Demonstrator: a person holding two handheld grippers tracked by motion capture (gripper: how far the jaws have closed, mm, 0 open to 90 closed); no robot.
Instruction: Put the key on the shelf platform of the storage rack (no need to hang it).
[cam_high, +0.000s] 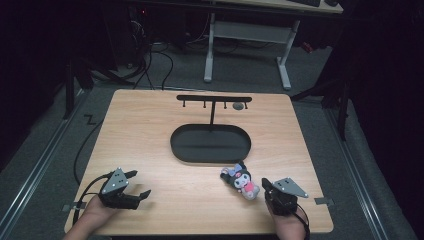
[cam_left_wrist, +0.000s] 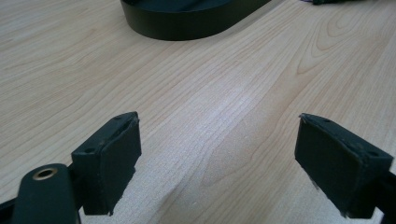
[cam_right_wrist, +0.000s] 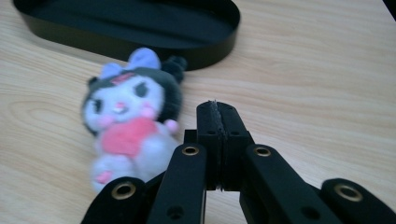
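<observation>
Dim room, grey carpeted floor (cam_high: 45, 165). Light wooden table (cam_high: 150, 125) bearing black oval metal tray (cam_high: 210, 144). Small plush doll, white face, black hood, pink body (cam_high: 241, 181), lay near tray, just beside clenched right claw (cam_right_wrist: 218, 112). Left claw (cam_left_wrist: 217, 154) gaped, released.

A black oval tray (cam_high: 180, 150) with a hook stand (cam_high: 214, 99) sits on the wooden table (cam_high: 140, 120).

Lab or office workroom, wooden table (cam_high: 150, 125), grey carpet, height-adjustable desk (cam_high: 250, 30), floor cables (cam_high: 150, 65)
</observation>
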